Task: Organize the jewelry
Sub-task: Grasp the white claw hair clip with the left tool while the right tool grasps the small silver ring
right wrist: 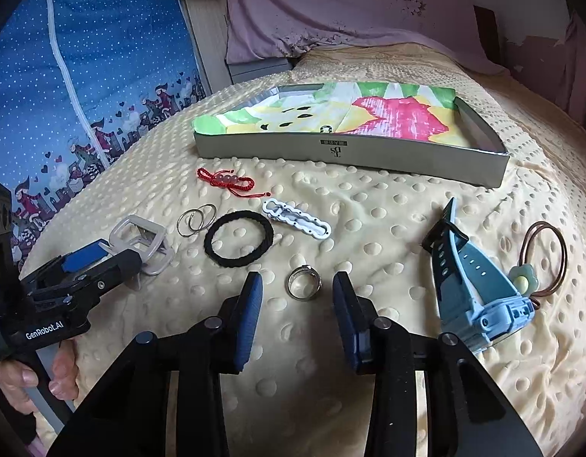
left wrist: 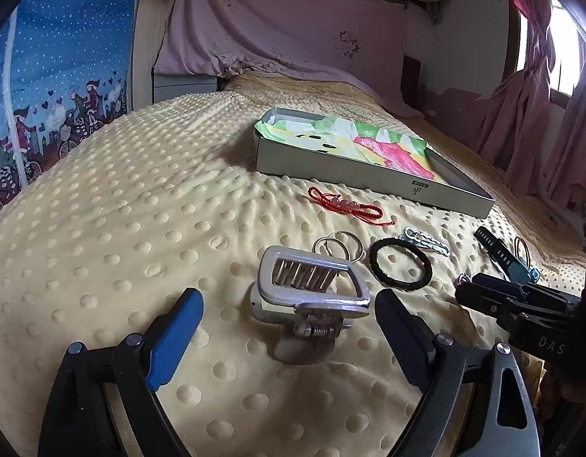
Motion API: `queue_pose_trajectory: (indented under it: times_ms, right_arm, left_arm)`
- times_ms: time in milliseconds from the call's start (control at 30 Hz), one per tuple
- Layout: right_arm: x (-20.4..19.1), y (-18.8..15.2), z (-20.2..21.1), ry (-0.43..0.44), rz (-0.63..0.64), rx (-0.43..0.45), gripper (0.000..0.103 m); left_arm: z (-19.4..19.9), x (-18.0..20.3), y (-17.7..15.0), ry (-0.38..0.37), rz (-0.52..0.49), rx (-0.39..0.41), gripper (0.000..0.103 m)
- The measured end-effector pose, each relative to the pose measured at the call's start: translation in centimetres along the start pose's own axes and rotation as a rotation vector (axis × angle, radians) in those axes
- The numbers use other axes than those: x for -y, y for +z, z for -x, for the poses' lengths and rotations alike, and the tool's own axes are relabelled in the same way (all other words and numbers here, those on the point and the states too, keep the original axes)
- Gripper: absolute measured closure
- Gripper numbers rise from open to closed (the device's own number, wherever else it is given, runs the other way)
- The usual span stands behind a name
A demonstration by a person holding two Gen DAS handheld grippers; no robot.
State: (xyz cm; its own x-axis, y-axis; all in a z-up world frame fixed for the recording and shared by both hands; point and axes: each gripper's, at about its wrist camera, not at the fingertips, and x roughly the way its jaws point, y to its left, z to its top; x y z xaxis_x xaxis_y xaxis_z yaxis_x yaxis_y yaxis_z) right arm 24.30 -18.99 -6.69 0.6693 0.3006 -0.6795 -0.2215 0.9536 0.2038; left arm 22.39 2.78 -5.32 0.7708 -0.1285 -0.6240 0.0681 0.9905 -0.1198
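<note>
A grey claw hair clip point(left wrist: 312, 285) lies on the yellow dotted blanket, between the open jaws of my left gripper point(left wrist: 289, 304). A silver ring point(right wrist: 303, 286) lies between the open jaws of my right gripper point(right wrist: 297, 289). Beyond them lie silver hoop earrings point(right wrist: 196, 219), a black hair tie point(right wrist: 239, 238), a white hair clip point(right wrist: 296, 218) and a red bead bracelet point(right wrist: 228, 182). A blue watch point(right wrist: 472, 285) and a brown hair tie with a flower point(right wrist: 540, 262) lie to the right. The grey box point(right wrist: 350, 152) lined with a colourful cloth stands behind.
The blanket point(left wrist: 121, 209) covers a bed. A blue patterned panel point(left wrist: 56, 76) stands at the left, a pink sheet point(left wrist: 293, 26) at the back and pink curtains point(left wrist: 540, 114) at the right. The right gripper shows in the left wrist view point(left wrist: 483, 293).
</note>
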Motion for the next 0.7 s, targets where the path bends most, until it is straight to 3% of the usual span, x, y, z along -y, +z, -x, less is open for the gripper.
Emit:
queue_pose_trajectory:
  times_ms: [233,400,533,700]
  right_arm:
    - [0.4,-0.1,-0.9,0.018,-0.028,-0.018,0.069]
    - [0.5,-0.1,-1.3,0.019,-0.037,-0.021,0.076]
    - [0.9,-0.2,-1.6,0.021,-0.060,-0.029,0.085]
    - [0.3,-0.5,-1.6,0.023,-0.036,-0.025,0.085]
  left_arm:
    - [-0.9,0.7,0.1,0.019,-0.046,-0.025,0.020]
    - [-1.2,1.1,0.1,0.035,-0.063,-0.042,0.037]
    - [-1.1,1.2,0.1,0.026,-0.068,-0.037,0.037]
    - [-0.5,1.5,0.0,-0.009,-0.083,-0.018,0.037]
